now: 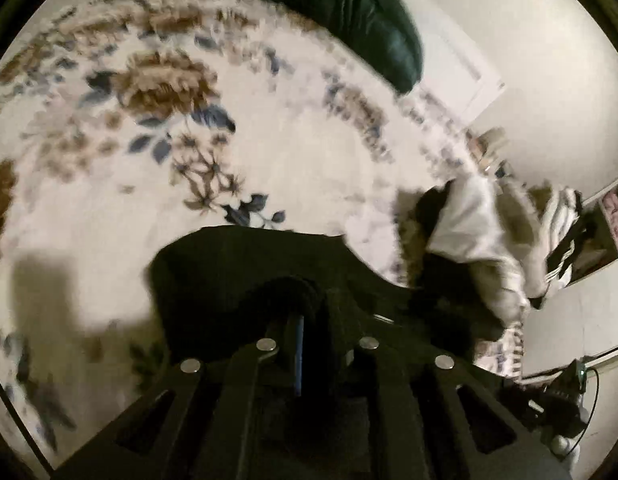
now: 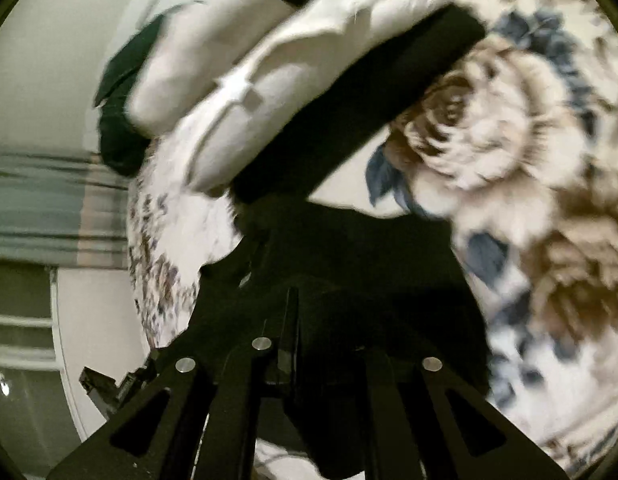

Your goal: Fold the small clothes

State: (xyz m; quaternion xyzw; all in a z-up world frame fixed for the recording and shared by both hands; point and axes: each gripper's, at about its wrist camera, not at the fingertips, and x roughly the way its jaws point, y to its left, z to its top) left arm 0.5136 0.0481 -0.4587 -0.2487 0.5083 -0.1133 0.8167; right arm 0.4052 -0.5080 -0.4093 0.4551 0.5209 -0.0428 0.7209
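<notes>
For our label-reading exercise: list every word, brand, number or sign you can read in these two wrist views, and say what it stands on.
None can be read.
The white garment has a small sewn tab, blank or too blurred to tell.
The pictures on the shelf are too blurred for any lettering.
The floral bedspread and black garment show no text.

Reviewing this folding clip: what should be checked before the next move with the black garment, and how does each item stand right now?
1. Left tool closed on the black garment: ok, cloth is bunched at its tips.
2. Right tool gripping the same garment: cannot tell, dark cloth hides the tips.
3. Bare floral bedspread ahead for laying it down: ok.
4. Garment apart from the clothes pile: cannot tell, dark cloth merges there.
5. Views sharp enough to judge the edges: not ok, both are blurred.
</notes>
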